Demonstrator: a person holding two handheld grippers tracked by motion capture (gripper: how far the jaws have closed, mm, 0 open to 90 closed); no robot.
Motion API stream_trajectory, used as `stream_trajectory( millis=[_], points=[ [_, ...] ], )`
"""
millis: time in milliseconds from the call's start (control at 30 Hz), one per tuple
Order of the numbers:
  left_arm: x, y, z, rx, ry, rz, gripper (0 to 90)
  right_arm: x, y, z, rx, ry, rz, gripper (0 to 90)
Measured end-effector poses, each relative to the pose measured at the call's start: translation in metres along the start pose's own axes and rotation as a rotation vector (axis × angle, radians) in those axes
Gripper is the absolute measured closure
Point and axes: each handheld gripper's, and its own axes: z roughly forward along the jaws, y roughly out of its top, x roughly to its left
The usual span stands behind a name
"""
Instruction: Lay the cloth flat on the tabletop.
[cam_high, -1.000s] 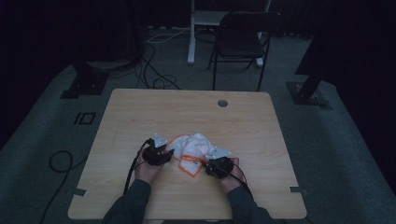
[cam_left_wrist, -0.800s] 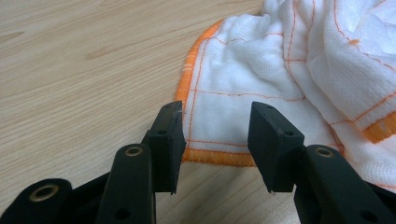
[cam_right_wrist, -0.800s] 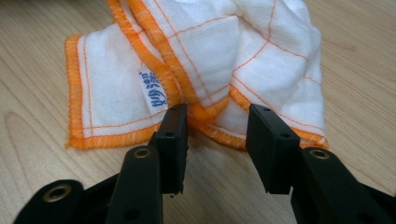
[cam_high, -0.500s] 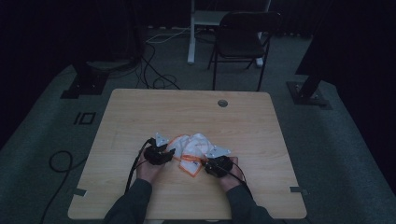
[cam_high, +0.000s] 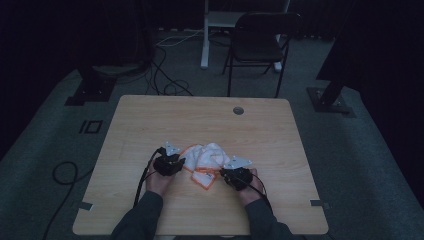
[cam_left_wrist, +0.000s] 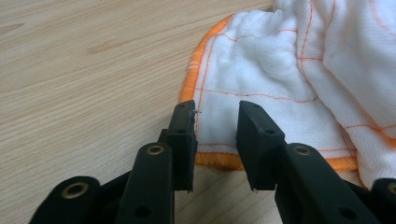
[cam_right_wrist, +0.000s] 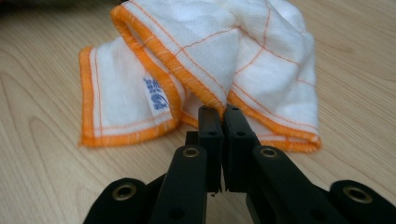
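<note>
White waffle-weave cloth (cam_high: 204, 159) with orange stitched hem lies crumpled on the wood-grain tabletop (cam_high: 150, 120), near the front edge. Left claw (cam_left_wrist: 215, 123) jaws apart, straddling a flat hemmed corner. Right claw (cam_right_wrist: 223, 116) pinched on a folded hem.

Dim, murky high view with black surroundings; both gripper views bright, evenly lit, slightly soft up close.

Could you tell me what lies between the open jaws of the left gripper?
In the left gripper view, the left gripper straddles a corner of the white cloth; its orange hem crosses the gap over the wooden table.
</note>
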Motion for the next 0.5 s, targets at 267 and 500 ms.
stream_trajectory(
  millis=[267,500],
  points=[
    [0.006,-0.003,-0.004,0.003,0.012,-0.01,70.3,-0.011,-0.009,-0.014,0.002,-0.033,0.02,88.1],
    [0.01,-0.007,-0.007,-0.001,0.018,-0.019,70.4,-0.021,-0.018,-0.024,0.014,-0.059,0.035,88.1]
  ],
)
